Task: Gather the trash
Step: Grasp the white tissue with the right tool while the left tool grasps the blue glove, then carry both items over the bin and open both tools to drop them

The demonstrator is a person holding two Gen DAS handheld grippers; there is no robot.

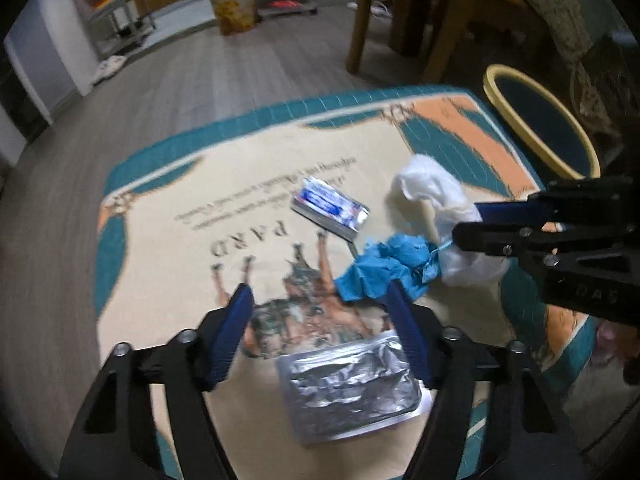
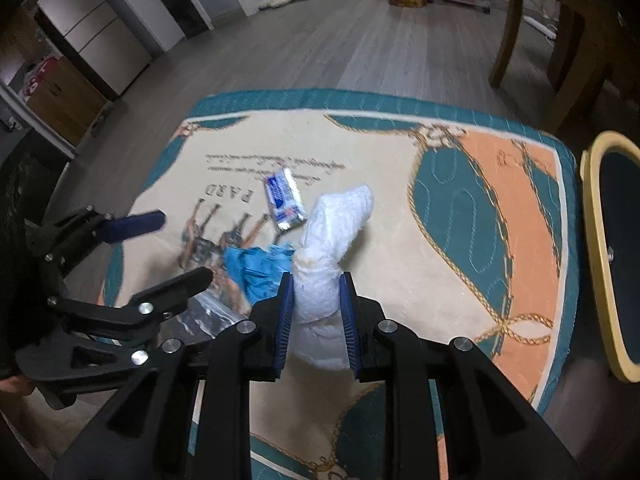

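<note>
blue ribbed right fingers (image 2: 314,312) pinch a crumpled white tissue wad (image 2: 332,248); left fingers (image 1: 320,304) gape over a crinkled foil pouch (image 1: 352,388).

A printed rug (image 2: 392,208) with a teal border, cream middle and an orange corner panel lies on grey wood-plank flooring (image 2: 320,48) — dark lettering and horse legs show on its cream part. A wooden chair (image 1: 416,12) stands beyond the rug. Further back are a metal shelving rack (image 1: 116,12), a tall patterned container (image 1: 236,8) and a pale refrigerator (image 2: 92,36) — well apart from the rug.
</note>
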